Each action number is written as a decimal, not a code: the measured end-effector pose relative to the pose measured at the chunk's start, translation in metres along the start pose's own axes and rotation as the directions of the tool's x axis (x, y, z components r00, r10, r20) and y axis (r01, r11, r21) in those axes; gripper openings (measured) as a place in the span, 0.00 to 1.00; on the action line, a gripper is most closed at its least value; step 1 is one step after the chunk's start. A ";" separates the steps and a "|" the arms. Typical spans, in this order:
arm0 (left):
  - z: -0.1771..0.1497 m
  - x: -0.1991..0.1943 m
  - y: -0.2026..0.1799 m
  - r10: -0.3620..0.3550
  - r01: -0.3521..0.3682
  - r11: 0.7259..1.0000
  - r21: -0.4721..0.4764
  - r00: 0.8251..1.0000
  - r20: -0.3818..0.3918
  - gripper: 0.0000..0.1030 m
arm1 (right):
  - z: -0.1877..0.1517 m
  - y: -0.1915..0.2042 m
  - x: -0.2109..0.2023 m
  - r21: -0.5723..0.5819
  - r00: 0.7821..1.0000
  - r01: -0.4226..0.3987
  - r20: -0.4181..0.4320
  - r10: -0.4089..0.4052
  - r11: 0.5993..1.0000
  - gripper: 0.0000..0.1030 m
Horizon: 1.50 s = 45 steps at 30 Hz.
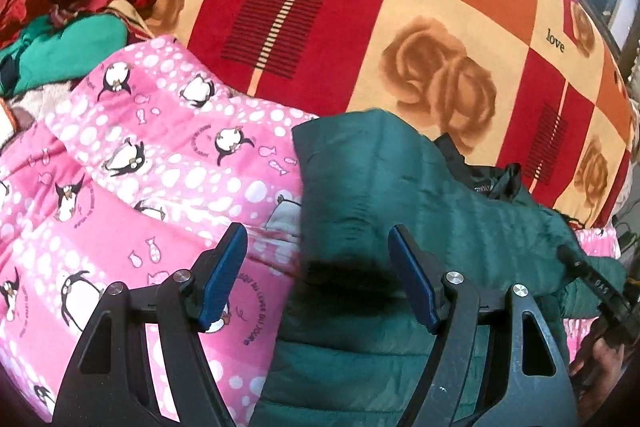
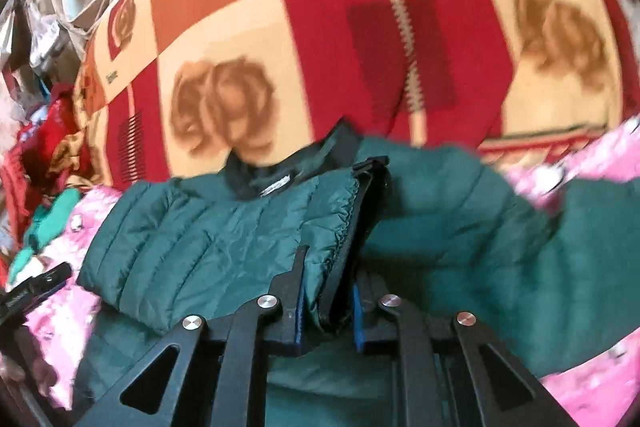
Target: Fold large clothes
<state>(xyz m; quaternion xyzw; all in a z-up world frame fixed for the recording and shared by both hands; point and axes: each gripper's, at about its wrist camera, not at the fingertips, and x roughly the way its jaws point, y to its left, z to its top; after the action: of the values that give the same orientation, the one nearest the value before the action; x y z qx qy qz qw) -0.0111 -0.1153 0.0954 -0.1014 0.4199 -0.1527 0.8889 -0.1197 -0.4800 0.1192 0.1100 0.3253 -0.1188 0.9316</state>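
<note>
Jacket [image 2: 224,227] edge between right tongs [image 2: 326,311]

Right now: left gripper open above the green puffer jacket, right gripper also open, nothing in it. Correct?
Not quite. The right gripper is shut on the green puffer jacket, pinching its zipper edge, as the right wrist view shows. The left gripper is open above the jacket, as you said.

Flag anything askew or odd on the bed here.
Nothing damaged or spilled. The dark green quilted jacket lies rumpled across the pink penguin-print quilt, its zipper edge pinched in the right gripper.
</note>
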 end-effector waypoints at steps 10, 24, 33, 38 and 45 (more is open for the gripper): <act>-0.006 0.020 -0.021 0.018 -0.016 0.997 0.072 0.999 -0.037 0.71 | -0.007 -0.042 0.047 -0.038 0.976 0.204 -0.072 -0.206 0.978 0.16; 0.015 0.036 -0.064 0.025 -0.024 0.992 0.122 1.000 -0.010 0.71 | 0.012 -0.012 0.003 -0.016 0.999 -0.011 -0.036 0.010 1.000 0.74; 0.017 0.081 -0.072 0.082 -0.076 0.991 0.110 0.995 -0.053 0.76 | 0.006 0.048 0.072 -0.143 0.988 -0.077 -0.140 0.057 0.987 0.74; 0.011 0.096 -0.069 0.082 -0.073 0.991 0.113 0.994 -0.073 0.82 | -0.007 0.031 0.100 -0.092 0.984 -0.069 -0.171 0.052 0.993 0.75; 0.008 0.100 -0.062 0.055 -0.049 0.997 0.065 0.995 -0.080 0.85 | 0.002 0.022 0.075 -0.089 0.988 -0.065 -0.149 0.051 0.994 0.75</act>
<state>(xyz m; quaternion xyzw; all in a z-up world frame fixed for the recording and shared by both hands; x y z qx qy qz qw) 0.0431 -0.2086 0.0480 -0.0560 0.4534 -0.1467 0.8774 -0.0554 -0.4705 0.0760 0.0840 0.3948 -0.0679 0.9124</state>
